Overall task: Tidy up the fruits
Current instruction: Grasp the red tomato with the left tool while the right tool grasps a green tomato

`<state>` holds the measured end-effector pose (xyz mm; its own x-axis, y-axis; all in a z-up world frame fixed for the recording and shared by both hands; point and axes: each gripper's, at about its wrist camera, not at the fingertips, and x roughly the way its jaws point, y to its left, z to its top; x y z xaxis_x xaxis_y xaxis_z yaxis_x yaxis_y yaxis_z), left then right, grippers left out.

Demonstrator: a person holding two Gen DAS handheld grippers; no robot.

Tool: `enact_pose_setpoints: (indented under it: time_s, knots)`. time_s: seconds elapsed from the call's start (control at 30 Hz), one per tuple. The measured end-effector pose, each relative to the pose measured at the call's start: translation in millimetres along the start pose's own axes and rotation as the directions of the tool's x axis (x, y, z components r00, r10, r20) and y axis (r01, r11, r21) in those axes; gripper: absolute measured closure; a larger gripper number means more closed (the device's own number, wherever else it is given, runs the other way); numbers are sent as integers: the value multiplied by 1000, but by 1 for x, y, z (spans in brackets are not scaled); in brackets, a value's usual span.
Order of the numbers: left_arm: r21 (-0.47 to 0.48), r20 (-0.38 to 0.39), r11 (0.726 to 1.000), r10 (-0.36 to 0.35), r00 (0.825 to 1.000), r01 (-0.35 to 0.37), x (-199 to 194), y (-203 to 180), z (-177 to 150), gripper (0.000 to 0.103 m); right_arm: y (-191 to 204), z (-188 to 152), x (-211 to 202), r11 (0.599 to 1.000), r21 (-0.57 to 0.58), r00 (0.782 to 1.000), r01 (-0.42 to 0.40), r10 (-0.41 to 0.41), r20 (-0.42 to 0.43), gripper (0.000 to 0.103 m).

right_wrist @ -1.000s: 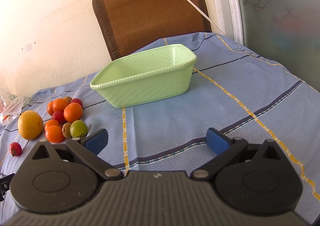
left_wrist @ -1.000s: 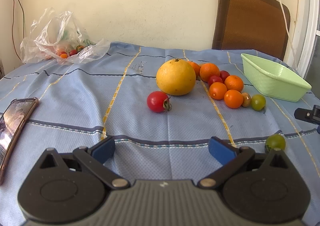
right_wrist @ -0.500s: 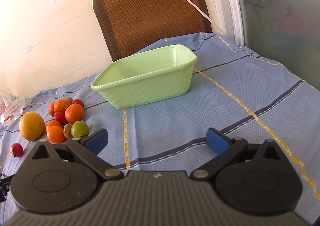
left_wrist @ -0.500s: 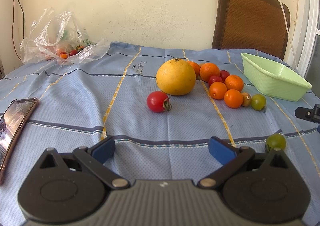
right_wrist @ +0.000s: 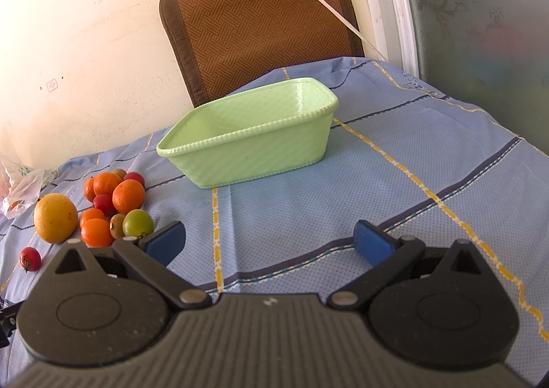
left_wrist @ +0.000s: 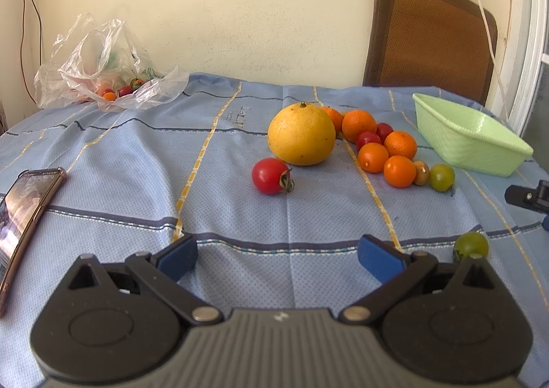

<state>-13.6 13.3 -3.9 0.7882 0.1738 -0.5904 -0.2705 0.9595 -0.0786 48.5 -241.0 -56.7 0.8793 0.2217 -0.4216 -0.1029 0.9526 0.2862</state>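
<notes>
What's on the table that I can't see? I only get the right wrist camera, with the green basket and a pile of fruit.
Observer: A phone lies on the tablecloth, at the far left edge of the left wrist view.
Operator: Is any more fruit hiding from me?
Observer: Yes. One green tomato sits alone, just beyond the right finger of the left gripper.

The right gripper [right_wrist: 269, 244] has swung slightly left (jaws spread), nudging the green basket [right_wrist: 254, 154] rightward in view.
</notes>
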Motion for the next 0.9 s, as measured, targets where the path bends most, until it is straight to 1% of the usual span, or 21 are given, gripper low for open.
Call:
enact_pose_setpoints:
  time_s: [0.07,0.13,0.17,0.2,0.23,0.27,0.3,0.33,0.37,0.4,0.43,0.47,0.5,0.53,0.57,0.6,0.67,0.8,0.83,0.9]
  knots:
    - [2,35,1000,-31,999,31,-6,3,1,0,0,0,-4,1000,4,1000,-1,1,22,0]
    - [50,88,998,-46,995,41,-14,1,5,0,-2,-1,-12,1000,6,998,-9,8,61,0]
    - [81,116,996,-47,992,37,-17,-1,8,0,-3,-1,-16,1000,2,997,-14,14,79,3]
    - [107,142,994,-45,989,30,-19,-2,10,0,-2,-2,-23,999,-14,995,-30,32,99,11]
    - [126,157,992,-47,986,27,-19,-3,14,0,-1,-3,-28,998,-39,993,-51,55,107,16]
    - [136,162,990,-53,985,31,-17,-1,18,0,4,-4,-35,992,-88,989,-85,95,113,24]
    - [138,156,990,-57,986,36,-13,1,22,0,9,-6,-42,984,-142,984,-113,130,118,31]
    - [136,146,990,-55,988,35,-8,4,27,0,18,-8,-49,968,-209,979,-137,165,121,32]
    - [138,137,990,-53,989,34,-2,6,31,0,27,-11,-54,947,-281,974,-158,197,116,34]
    - [148,125,988,-51,991,33,4,8,34,0,35,-14,-58,924,-340,969,-177,223,103,39]
    - [159,107,987,-49,993,31,11,8,37,0,44,-17,-61,894,-399,964,-203,254,79,41]
    - [167,89,985,-50,995,34,17,8,39,2,52,-21,-63,865,-446,958,-232,283,51,41]
    - [172,77,984,-55,996,41,21,8,41,7,58,-25,-63,839,-479,951,-258,308,26,45]
    - [177,64,983,-66,996,54,25,8,42,9,64,-28,-63,814,-507,945,-282,327,0,47]
    - [181,52,981,-78,996,67,29,8,43,14,68,-31,-61,795,-529,941,-297,336,-23,52]
    - [181,41,981,-84,996,76,32,7,44,18,72,-33,-57,780,-546,940,-306,339,-44,54]
    - [181,30,980,-96,995,89,36,7,44,22,78,-37,-49,763,-562,939,-319,336,-77,56]
    - [176,35,978,-116,993,108,39,9,45,23,77,-39,-38,757,-560,936,-338,331,-117,61]
    - [170,29,978,-124,992,117,41,10,45,26,76,-40,-38,757,-557,935,-343,332,-124,61]
    - [162,11,978,-131,991,128,45,12,46,39,76,-41,-35,756,-551,932,-353,333,-141,61]
